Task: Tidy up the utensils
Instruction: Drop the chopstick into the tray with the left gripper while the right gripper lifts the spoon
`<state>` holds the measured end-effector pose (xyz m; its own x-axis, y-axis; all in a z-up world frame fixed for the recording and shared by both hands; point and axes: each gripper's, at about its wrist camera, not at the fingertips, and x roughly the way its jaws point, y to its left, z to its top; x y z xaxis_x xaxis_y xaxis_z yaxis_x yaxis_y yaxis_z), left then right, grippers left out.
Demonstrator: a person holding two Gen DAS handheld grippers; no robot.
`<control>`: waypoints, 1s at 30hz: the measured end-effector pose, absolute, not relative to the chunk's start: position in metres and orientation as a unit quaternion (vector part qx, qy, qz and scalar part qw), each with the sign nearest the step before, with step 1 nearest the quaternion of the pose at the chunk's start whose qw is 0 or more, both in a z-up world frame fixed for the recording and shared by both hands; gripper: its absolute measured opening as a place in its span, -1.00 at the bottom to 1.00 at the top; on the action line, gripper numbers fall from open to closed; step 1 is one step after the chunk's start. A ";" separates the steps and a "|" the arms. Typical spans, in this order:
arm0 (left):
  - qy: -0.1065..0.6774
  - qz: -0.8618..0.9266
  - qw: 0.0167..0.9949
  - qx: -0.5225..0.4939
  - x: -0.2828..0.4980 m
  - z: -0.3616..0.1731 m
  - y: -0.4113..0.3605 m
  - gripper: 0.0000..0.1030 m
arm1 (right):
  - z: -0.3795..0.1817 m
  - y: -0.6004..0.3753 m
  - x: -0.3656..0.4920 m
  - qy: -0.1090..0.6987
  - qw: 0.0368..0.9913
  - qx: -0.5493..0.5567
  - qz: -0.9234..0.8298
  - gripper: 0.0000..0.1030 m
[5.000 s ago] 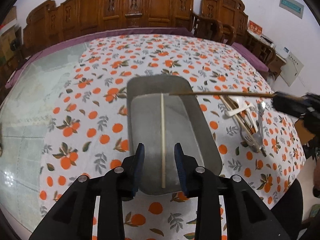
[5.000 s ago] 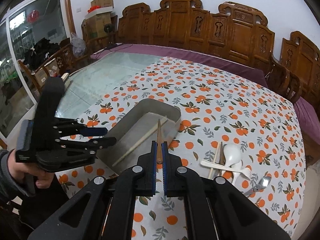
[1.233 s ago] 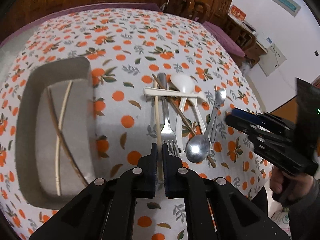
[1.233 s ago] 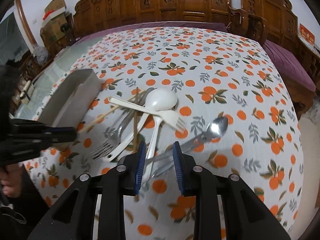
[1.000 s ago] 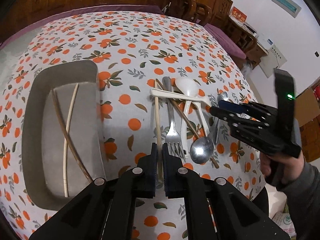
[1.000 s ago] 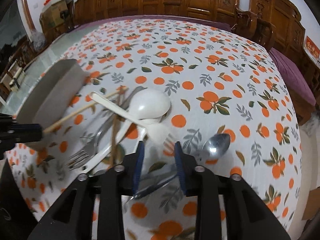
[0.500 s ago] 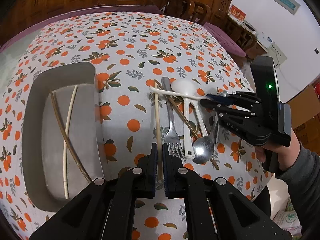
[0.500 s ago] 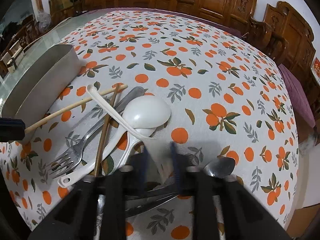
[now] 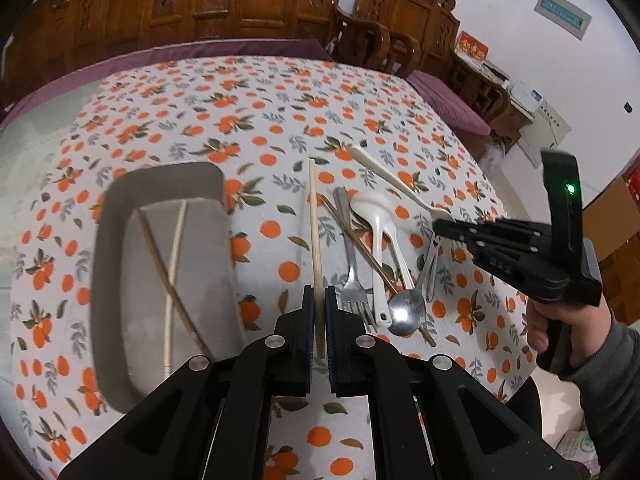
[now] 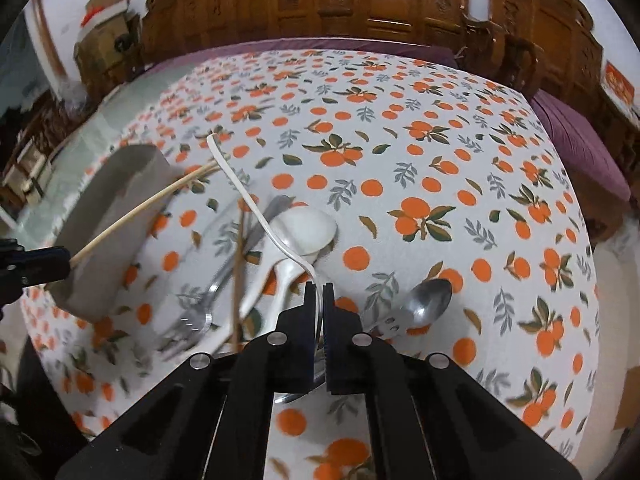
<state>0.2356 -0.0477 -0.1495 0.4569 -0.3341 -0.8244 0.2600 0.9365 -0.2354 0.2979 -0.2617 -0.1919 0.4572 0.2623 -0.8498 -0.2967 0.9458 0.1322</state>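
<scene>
Utensils are split between a grey tray [image 9: 120,264] at the left of the left wrist view and a loose pile right of centre on the orange-patterned surface [image 9: 260,128]. 2 chopsticks, 1 pale [image 9: 174,264] and 1 dark [image 9: 160,264], lie crossed inside the tray. The left tongs [image 9: 319,328] at bottom centre are clamped narrow on a pale chopstick [image 9: 314,232], which runs straight up the frame from between the pads. The right tongs [image 10: 318,320] have just been closing and now pinch the head end of a white plastic fork [image 10: 256,204]; its handle curves away toward the upper left of the right wrist view, raised above the pile. Left in the pile are a metal fork [image 9: 350,264], a brown chopstick [image 9: 360,252], 2 white spoons [image 9: 376,240] and a metal spoon [image 9: 406,308]. In the right wrist view a metal spoon [image 10: 424,304] lies just right of the tongs on the cloth. A hand [image 9: 560,320] grips the right tool at the right edge of the left wrist view.
</scene>
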 end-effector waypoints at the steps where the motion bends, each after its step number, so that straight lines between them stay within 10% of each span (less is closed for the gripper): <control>1: 0.487 -0.171 0.855 -0.038 0.234 -0.146 -0.043 -0.92 | -0.190 -0.260 0.296 0.494 0.854 -0.013 0.163 -0.92; 30: 0.495 -0.095 0.862 -0.052 0.220 -0.159 0.056 -0.92 | -0.174 -0.147 0.265 0.504 0.834 -0.017 0.224 -0.92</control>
<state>0.2205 0.0560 -0.1589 0.4928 -0.2152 -0.8431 0.1115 0.9766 -0.1841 0.2652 -0.1471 -0.1736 0.3907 0.3567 -0.8486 -0.3906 0.8990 0.1981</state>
